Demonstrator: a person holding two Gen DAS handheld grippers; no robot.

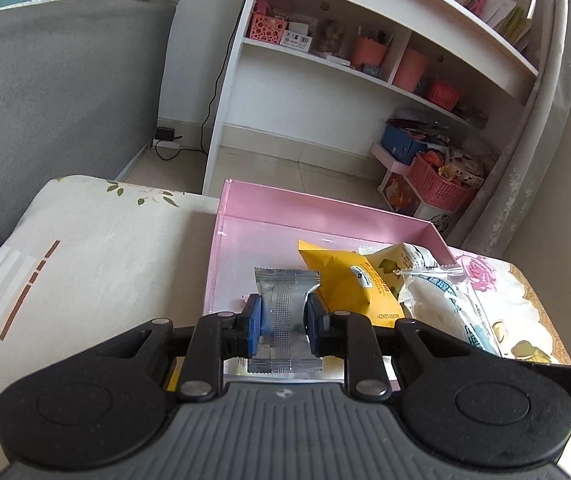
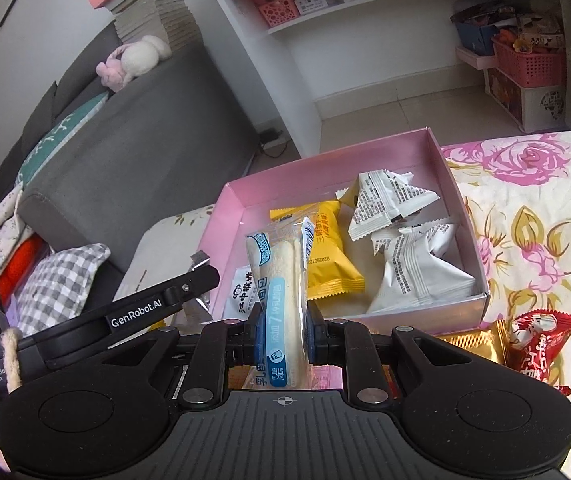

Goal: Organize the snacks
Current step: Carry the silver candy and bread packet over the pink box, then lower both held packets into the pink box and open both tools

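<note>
We held both grippers tilted down toward the pink box (image 2: pixel 461 200) on the flowered cloth (image 2: pixel 533 216). Our left gripper (image 1: pixel 283 316) had its fingers clamped on a silver packet (image 1: pixel 285 292) over the box's near edge; our right gripper (image 2: pixel 285 330) pinched a bread stick (image 2: pixel 283 276) upright above that edge.

The silver packet (image 1: pixel 285 312) has its near end hidden behind the left gripper (image 1: pixel 283 316); a red wrapper (image 2: pixel 541 340) is perhaps half covered.
</note>
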